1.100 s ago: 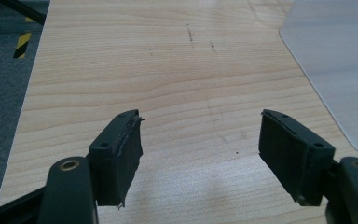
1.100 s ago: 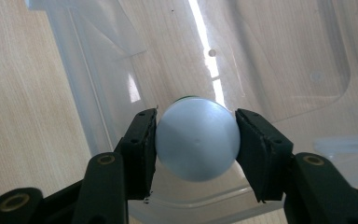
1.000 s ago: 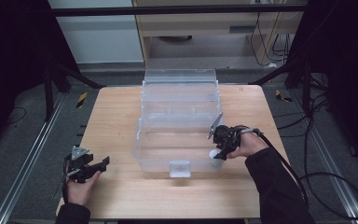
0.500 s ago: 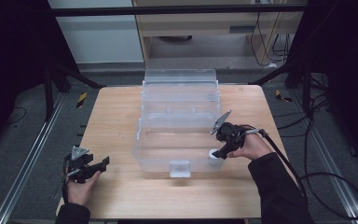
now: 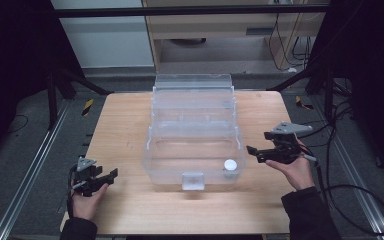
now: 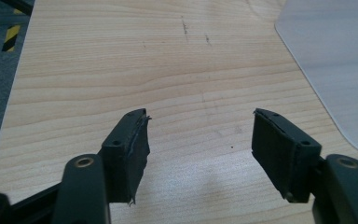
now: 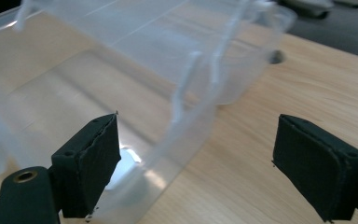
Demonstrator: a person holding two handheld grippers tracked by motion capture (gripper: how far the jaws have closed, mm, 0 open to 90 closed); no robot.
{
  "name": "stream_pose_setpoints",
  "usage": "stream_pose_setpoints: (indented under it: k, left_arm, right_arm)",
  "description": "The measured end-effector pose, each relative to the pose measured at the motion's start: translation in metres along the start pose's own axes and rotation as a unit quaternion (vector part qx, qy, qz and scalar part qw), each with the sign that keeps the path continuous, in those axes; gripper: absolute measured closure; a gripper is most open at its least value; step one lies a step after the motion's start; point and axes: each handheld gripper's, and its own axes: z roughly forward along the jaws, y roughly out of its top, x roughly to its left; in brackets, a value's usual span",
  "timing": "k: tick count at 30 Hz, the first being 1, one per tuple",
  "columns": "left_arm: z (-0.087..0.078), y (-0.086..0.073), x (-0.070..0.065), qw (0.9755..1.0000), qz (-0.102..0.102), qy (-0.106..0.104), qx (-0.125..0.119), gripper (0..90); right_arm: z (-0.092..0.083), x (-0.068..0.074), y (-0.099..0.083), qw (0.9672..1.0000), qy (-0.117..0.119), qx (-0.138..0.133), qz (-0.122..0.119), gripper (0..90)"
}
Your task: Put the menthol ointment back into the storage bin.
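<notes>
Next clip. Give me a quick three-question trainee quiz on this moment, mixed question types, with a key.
1. True or false: the small white round object lies inside the clear plastic box.
2. Multiple choice: the right gripper is
A) shut on the white object
B) open, beside the box's right wall
C) resting flat on the table's far edge
3. Fill in: the left gripper is open over the bare wooden ____.

Key
1. True: it sits in the box's near right corner.
2. B
3. table
</notes>
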Motion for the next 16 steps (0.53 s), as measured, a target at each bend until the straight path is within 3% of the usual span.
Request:
stream_pose_setpoints:
  k: [2, 6, 8, 11, 14, 16]
  left_arm:
    - [0.001, -0.001, 0.000, 1.0000, 0.000, -0.001, 0.003, 38.3]
    - [0.005, -0.001, 0.002, 1.0000, 0.004, -0.004, 0.008, 43.4]
    - [0.005, -0.001, 0.004, 1.0000, 0.000, -0.002, 0.007, 45.2]
    - [0.006, -0.001, 0.007, 0.9999, -0.009, 0.005, 0.005, 45.6]
    - [0.007, -0.002, 0.009, 0.9998, -0.010, 0.015, 0.007, 43.4]
    - [0.008, -0.003, 0.010, 0.9997, -0.012, 0.020, 0.006, 41.4]
  right_arm:
    - [-0.003, -0.007, -0.012, 0.9991, -0.015, -0.026, 0.029, 15.1]
    - [-0.002, -0.019, -0.035, 0.9968, -0.054, -0.032, 0.049, 17.5]
    - [0.003, -0.028, -0.048, 0.9950, -0.062, -0.029, 0.072, 18.1]
    - [0.014, -0.037, -0.062, 0.9940, -0.066, -0.009, 0.086, 18.5]
    - [0.020, -0.043, -0.072, 0.9934, -0.081, 0.014, 0.080, 18.0]
    - [0.017, -0.045, -0.077, 0.9924, -0.086, 0.014, 0.086, 17.7]
